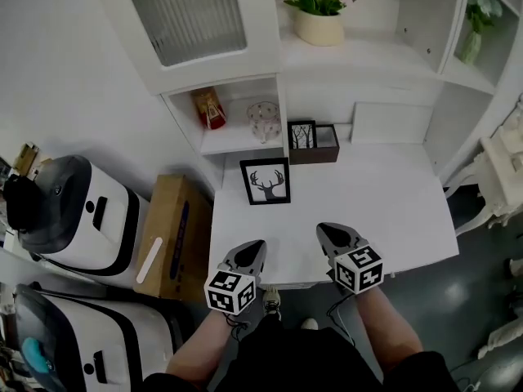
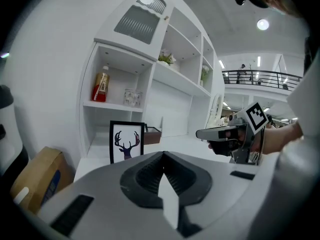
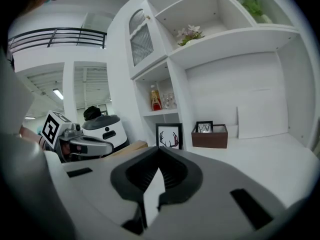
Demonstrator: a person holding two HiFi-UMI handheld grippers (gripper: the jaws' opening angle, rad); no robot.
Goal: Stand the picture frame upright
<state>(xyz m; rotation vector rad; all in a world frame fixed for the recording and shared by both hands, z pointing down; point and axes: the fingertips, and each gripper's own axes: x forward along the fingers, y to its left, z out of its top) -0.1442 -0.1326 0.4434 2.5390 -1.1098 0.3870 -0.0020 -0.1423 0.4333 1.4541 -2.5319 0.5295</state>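
While the picture frame (image 1: 266, 181) stands upright mid-frame on the counter (image 1: 384, 211), the fingers of left gripper (image 1: 258, 245) and right gripper (image 1: 322, 229) are seen pressed together, empty.

The black rectangular picture frame (image 1: 265, 181) stands upright on its lower edge on the white bench (image 1: 368, 211), in portrait format. Its thin dark border holds a white sheet printed with a dark stag's head and spreading antlers. The printed face is turned towards the near edge of the bench. The frame sits at the far left of the bench top, close to the left edge. In the left gripper view it looks straight, not tipped.
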